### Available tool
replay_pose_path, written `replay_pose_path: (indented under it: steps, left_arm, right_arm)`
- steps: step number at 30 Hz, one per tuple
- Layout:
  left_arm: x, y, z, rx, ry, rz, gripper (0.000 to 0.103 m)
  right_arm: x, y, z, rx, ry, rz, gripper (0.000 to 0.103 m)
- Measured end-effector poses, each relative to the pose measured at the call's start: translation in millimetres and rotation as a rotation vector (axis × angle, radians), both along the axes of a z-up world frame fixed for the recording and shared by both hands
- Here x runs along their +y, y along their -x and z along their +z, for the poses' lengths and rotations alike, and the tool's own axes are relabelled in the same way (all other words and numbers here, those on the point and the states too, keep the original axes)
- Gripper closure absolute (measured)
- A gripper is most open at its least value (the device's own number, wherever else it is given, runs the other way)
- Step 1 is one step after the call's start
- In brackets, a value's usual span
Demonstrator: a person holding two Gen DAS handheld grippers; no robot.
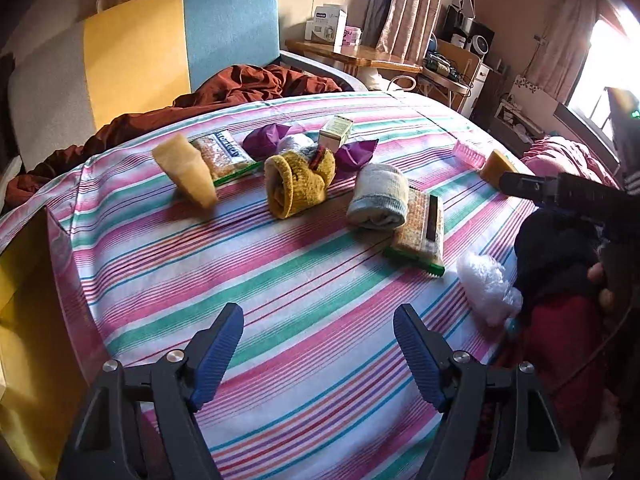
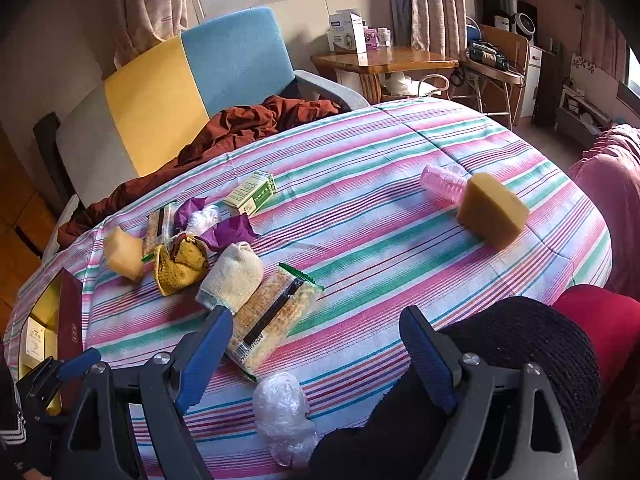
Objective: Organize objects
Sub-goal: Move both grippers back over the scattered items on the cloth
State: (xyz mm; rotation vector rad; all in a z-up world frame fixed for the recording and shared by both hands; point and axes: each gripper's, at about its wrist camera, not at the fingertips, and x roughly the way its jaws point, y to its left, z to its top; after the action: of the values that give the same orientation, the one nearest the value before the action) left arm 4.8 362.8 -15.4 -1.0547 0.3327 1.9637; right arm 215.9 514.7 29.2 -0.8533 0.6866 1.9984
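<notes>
My left gripper point(image 1: 318, 356) is open over bare striped sheet point(image 1: 280, 280), with nothing between its blue fingers. Beyond it lie a yellow sponge point(image 1: 186, 170), a snack packet point(image 1: 224, 154), purple wrappers point(image 1: 266, 138), a mustard sock roll point(image 1: 298, 182), a small green box point(image 1: 336, 130), a pale sock roll point(image 1: 378, 196) and a second snack packet point(image 1: 420, 232). My right gripper point(image 2: 318, 356) is open too, low over the bed's near edge. The near end of the second snack packet point(image 2: 272, 316) and a crumpled clear bag point(image 2: 282, 412) lie between its fingers, untouched.
An open dark red box point(image 2: 68, 320) with a yellow inside stands at the bed's left edge. Pink cups point(image 2: 442, 182) and another sponge point(image 2: 492, 210) lie far right. Black knitted fabric point(image 2: 520, 344) and red cloth point(image 2: 604, 320) are beside my right finger. A rust blanket point(image 2: 256, 120) lies by the headboard.
</notes>
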Motion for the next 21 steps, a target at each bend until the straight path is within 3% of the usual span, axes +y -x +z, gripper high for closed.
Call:
replay_pose_path:
  steps: [4,11,21]
  left_arm:
    - [30,12,1,-0.019,-0.010,-0.021,0.031]
    - [85,31,-4,-0.063,-0.018,-0.079,0.031]
    - [155,58,-36,-0.103,0.050,-0.120,0.030]
  right_arm:
    - [-1,-2,1,0.030,-0.007,-0.002,0.015]
    - [-2,-4,2,0.064,-0.008,0.017,0.015]
    - [-2,-6,2,0.085,-0.016,0.008,0.016]
